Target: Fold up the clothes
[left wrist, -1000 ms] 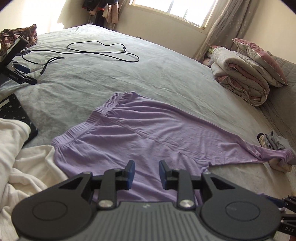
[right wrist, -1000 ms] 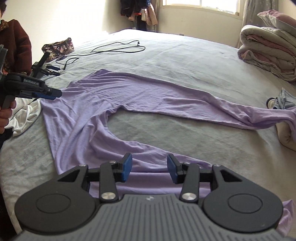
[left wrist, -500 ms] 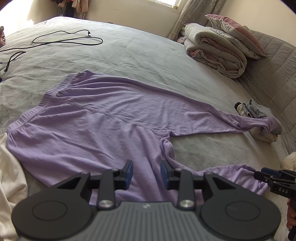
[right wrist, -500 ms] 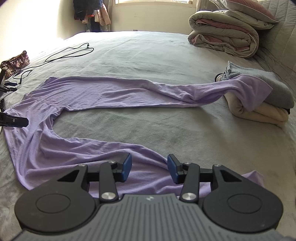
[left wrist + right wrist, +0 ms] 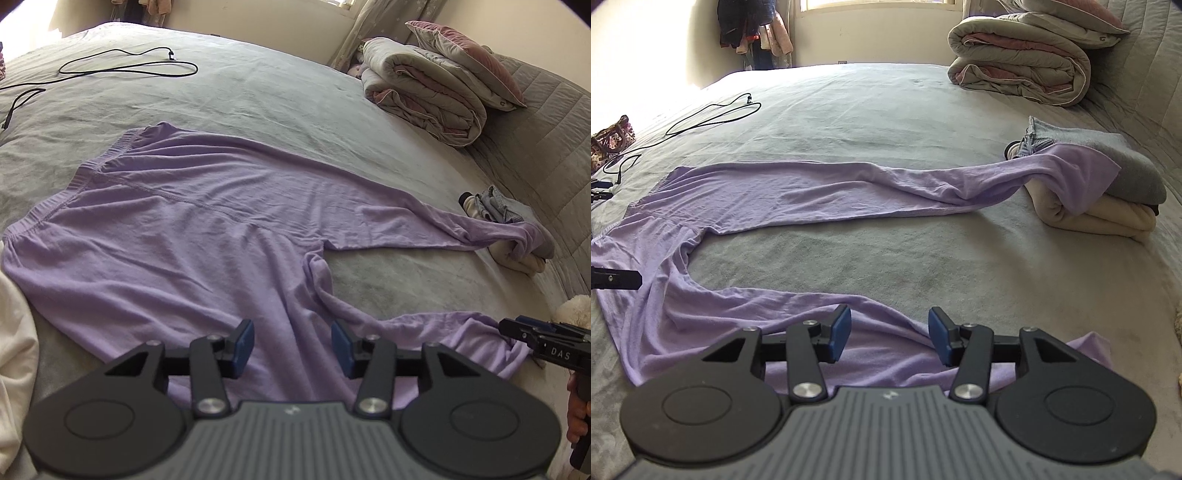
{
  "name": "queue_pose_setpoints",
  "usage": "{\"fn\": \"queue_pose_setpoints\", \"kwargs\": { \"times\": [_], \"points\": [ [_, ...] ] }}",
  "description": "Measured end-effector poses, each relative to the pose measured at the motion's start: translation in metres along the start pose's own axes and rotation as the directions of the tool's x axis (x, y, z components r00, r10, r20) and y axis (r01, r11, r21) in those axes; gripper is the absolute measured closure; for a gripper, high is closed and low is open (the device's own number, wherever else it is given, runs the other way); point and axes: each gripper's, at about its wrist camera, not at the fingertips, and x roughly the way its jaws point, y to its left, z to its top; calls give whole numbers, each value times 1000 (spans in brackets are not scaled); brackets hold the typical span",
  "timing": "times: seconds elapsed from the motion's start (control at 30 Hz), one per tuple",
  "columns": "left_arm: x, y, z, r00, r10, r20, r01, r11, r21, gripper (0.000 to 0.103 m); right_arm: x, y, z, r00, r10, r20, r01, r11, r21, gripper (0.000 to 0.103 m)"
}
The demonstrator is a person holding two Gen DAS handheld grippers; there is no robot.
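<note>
While the thin lilac knit trousers (image 5: 192,236) lie spread unfolded on the grey bed (image 5: 258,92), every fold remains; left claw (image 5: 292,343) and right claw (image 5: 889,332) have just been opening, holding nothing.

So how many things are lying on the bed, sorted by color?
Purple: 1, the purple pants.
Grey: 2, the rolled quilt and a folded grey garment.
Cream: 1, a folded cream garment.
Black: 1, the black cable.
Pink: 1, the pink pillow.
Total: 6. Some small bits are too unclear to count.
</note>
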Motion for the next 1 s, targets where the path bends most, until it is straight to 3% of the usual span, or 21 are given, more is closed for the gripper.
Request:
{"fn": "queue_pose_setpoints", "kwargs": {
  "times": [0.3,0.67,1.0],
  "points": [
    [-8,-18,-19,1000,7,7,-7,998,62,49,0,2,7,1000,18,15,-19,1000,14,49],
    [-12,-44,-39,999,-39,30,34,988,153,49,-30,-29,1,998,-7,61,2,997,82,45],
    [-5,-79,-58,991,-132,-8,130,967,219,49,-54,-68,-26,996,-63,61,53,987,149,45]
  ]
}}
